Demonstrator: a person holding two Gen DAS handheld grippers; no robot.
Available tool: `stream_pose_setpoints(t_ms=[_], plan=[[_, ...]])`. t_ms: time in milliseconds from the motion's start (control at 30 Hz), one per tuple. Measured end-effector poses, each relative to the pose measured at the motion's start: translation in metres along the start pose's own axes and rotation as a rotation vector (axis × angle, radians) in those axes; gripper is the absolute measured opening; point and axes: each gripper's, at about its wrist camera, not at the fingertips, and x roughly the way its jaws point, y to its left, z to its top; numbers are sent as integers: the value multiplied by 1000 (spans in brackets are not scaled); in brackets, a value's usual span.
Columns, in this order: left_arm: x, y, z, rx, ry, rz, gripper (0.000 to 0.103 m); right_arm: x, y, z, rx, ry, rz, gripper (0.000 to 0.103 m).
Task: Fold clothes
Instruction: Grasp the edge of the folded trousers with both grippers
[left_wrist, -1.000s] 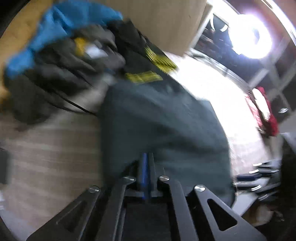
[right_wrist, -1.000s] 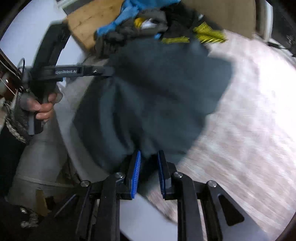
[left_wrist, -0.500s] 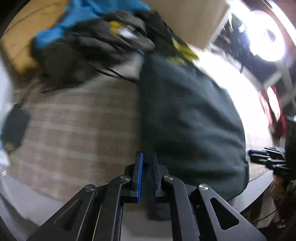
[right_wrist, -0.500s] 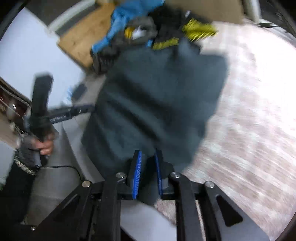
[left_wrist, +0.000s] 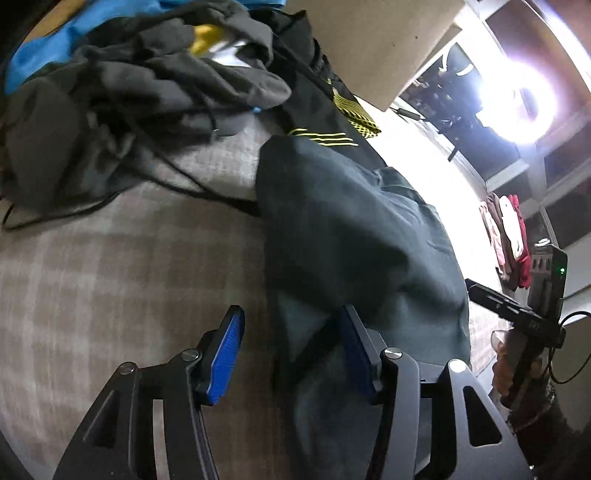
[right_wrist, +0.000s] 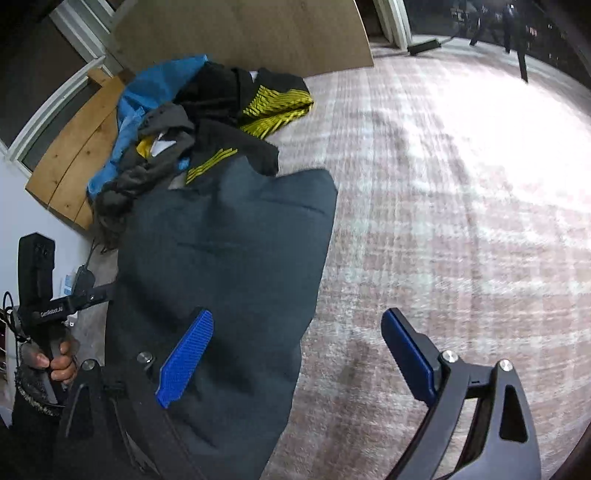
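Note:
A dark grey-green garment (left_wrist: 354, 236) lies folded in a long strip on the checked bed cover (left_wrist: 110, 266); it also shows in the right wrist view (right_wrist: 229, 258). My left gripper (left_wrist: 291, 332) is open at the garment's near left edge, its right finger partly under a fold. My right gripper (right_wrist: 295, 332) is open wide over the garment's near right edge, its left pad (right_wrist: 184, 358) above the cloth. Neither holds anything.
A pile of unfolded clothes, grey, black with yellow stripes and blue (left_wrist: 155, 77), lies at the far end, also in the right wrist view (right_wrist: 207, 122). A wooden board (right_wrist: 74, 155) and a headboard stand behind. Bare bed cover (right_wrist: 461, 221) stretches to the right.
Both grippers were shut on the garment's near edge; now both have opened and let it go. The garment has settled flat on the bed.

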Motion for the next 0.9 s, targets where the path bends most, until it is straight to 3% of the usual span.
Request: stream_pose_setpoints(t_ms=[167, 333, 367, 467, 500, 533, 700, 800, 900], plan=[[6, 1, 2, -4, 44, -9, 51, 13, 2, -12, 0, -17, 8, 94], [9, -7, 4, 45, 64, 8, 51, 22, 23, -15, -134, -9, -40, 92], [11, -9, 5, 45, 79, 12, 51, 24, 27, -16, -160, -8, -50, 89], [14, -16, 7, 56, 119, 24, 49, 27, 37, -13, -210, 12, -31, 59], [15, -18, 6, 66, 127, 29, 49, 28, 37, -12, -211, 17, -23, 58], [16, -21, 6, 69, 145, 17, 39, 29, 38, -11, -212, 21, -16, 58], [15, -25, 2, 81, 126, 6, 40, 31, 41, -12, -214, 2, 6, 55], [13, -27, 0, 88, 103, 5, 36, 33, 46, -15, -223, -3, 13, 31], [12, -29, -3, 95, 80, 3, 24, 36, 51, -15, -190, -8, 30, 16]])
